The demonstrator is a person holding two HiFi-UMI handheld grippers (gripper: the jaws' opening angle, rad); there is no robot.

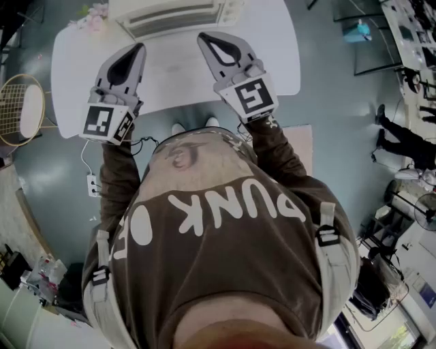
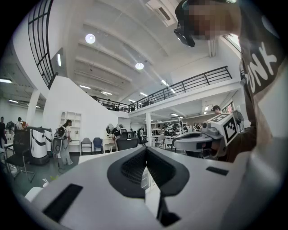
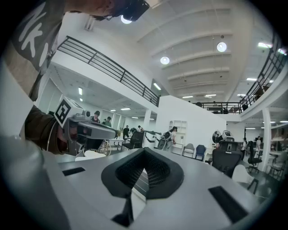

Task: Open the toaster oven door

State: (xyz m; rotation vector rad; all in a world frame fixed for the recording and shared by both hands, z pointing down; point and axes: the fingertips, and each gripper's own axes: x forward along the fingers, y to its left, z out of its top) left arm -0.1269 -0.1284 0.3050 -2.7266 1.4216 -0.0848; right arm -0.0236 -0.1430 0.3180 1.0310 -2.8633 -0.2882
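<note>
Only the head view shows the toaster oven [image 1: 176, 15], at the far edge of the white table [image 1: 75, 61], with the left gripper [image 1: 138, 49] and right gripper [image 1: 204, 39] hovering just before it. Both gripper views show jaws pressed together and empty, facing a hall [image 2: 90, 112].

— What kind of room is it?
— A big hall with white walls [image 2: 76, 96] and a high white ceiling [image 2: 117, 49] with round lamps [image 2: 90, 38]. An upper gallery with a dark railing [image 2: 193, 83] runs along it.
— And down below?
— A grey floor [image 1: 327, 88], a white table [image 1: 75, 68], a white shelf [image 2: 74, 119] by the wall and some chairs [image 2: 86, 143] beside it.
</note>
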